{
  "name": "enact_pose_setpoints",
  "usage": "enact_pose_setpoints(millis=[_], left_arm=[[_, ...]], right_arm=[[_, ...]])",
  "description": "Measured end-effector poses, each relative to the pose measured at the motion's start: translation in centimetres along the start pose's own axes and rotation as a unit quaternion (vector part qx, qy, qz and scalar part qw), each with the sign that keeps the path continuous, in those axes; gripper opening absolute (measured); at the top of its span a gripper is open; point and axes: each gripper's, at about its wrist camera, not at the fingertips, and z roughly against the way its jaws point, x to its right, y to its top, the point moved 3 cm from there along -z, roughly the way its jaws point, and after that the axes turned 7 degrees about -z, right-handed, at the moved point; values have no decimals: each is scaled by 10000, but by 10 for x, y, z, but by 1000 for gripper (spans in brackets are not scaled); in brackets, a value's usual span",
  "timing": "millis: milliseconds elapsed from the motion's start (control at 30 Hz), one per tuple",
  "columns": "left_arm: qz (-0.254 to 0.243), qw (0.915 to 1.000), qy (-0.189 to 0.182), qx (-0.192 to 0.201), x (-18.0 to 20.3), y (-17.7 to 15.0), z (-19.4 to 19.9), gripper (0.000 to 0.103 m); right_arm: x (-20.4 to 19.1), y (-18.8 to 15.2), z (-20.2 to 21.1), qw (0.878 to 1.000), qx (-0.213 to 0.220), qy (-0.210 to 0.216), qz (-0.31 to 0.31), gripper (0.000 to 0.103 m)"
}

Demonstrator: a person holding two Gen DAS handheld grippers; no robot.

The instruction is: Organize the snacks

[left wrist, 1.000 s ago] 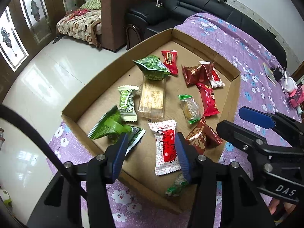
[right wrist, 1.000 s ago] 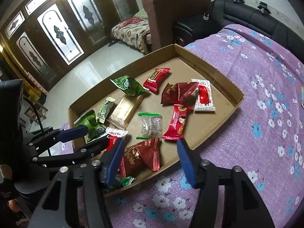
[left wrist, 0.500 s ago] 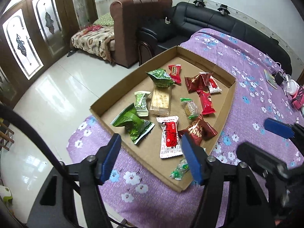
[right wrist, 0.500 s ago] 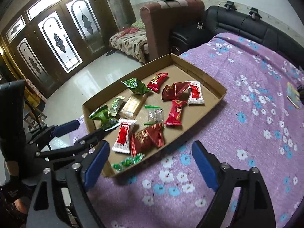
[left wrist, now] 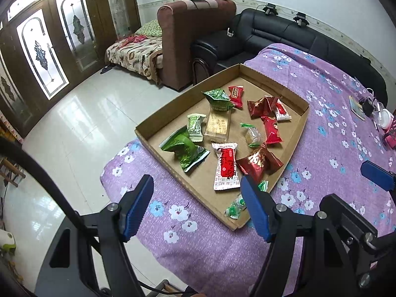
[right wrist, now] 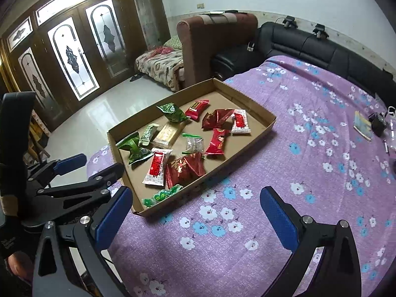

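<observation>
A shallow cardboard tray (left wrist: pixel 300 136) (right wrist: pixel 268 123) lies on a purple flowered cloth and holds several wrapped snacks: green packets (left wrist: pixel 184 148) at the left, a beige biscuit pack (left wrist: pixel 217 125), a white-and-red packet (left wrist: pixel 226 165), red packets (left wrist: pixel 258 162) at the right, and a small green candy (right wrist: pixel 163 195) in the near corner. My left gripper (left wrist: pixel 198 208) is open and empty, held back above the tray's near corner. My right gripper (right wrist: pixel 198 215) is open and empty, over the cloth in front of the tray.
The table edge drops to a white tiled floor (left wrist: pixel 74 123) at the left. A brown armchair (left wrist: pixel 198 37) and black sofa (left wrist: pixel 284 34) stand behind. A booklet (right wrist: pixel 362 125) and small items lie on the cloth at the far right.
Both grippers have pulled back and up from the tray, so it looks smaller and farther. Both have opened wider. The snacks have not moved.
</observation>
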Motion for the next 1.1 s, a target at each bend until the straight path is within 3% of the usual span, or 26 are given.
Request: enact_pose_setpoints(millis=[400, 900, 1100], left_arm=[[61, 9999, 25, 137, 1, -2, 13, 75], [97, 9981, -516, 332, 2, 5, 20, 81], [-18, 9976, -509, 476, 6, 6, 21, 81]], right_arm=[[-1, -3, 4, 10000, 54, 52, 43, 103], [5, -1, 9, 9999, 83, -71, 80, 103], [6, 0, 10, 9998, 111, -136, 78, 103]])
